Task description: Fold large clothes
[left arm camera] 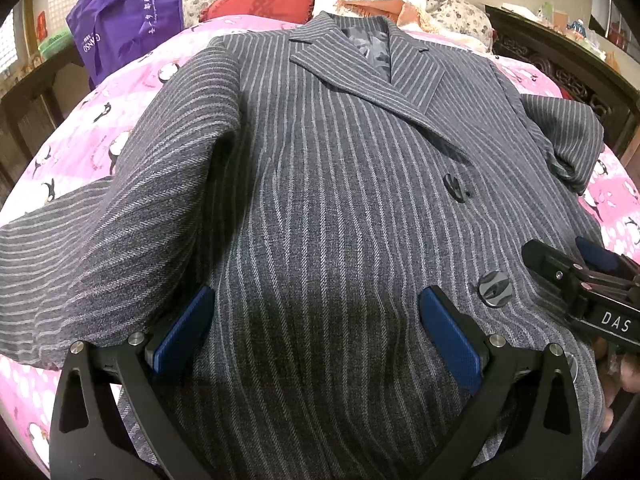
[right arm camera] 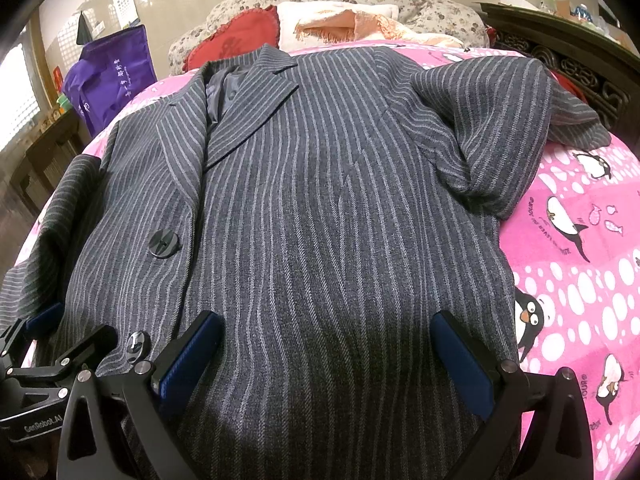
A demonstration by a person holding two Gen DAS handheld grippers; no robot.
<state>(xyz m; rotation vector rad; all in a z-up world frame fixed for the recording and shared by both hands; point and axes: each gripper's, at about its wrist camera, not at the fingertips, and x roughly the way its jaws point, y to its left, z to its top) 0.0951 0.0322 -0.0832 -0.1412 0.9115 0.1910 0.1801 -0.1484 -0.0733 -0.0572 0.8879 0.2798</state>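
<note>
A purple bag [left arm camera: 124,16] stands at the left. The left gripper [left arm camera: 316,332] is wide open and holds nothing. The grey striped coat [left arm camera: 320,184] lies flat on the pink bed [right arm camera: 580,248]. The right gripper [right arm camera: 328,356] is wide open too, over the coat's bottom part.

"das" on right gripper [left arm camera: 588,280]; "genrobot.ai" on left gripper [right arm camera: 44,344].

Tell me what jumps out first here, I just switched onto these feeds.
A big grey pinstriped coat lies face up, filling the pink penguin-print bedspread, collar toward the pillows. Both grippers, left and right, hover open over its lower front. Behind the collar sits a red heart-shaped cushion.
</note>
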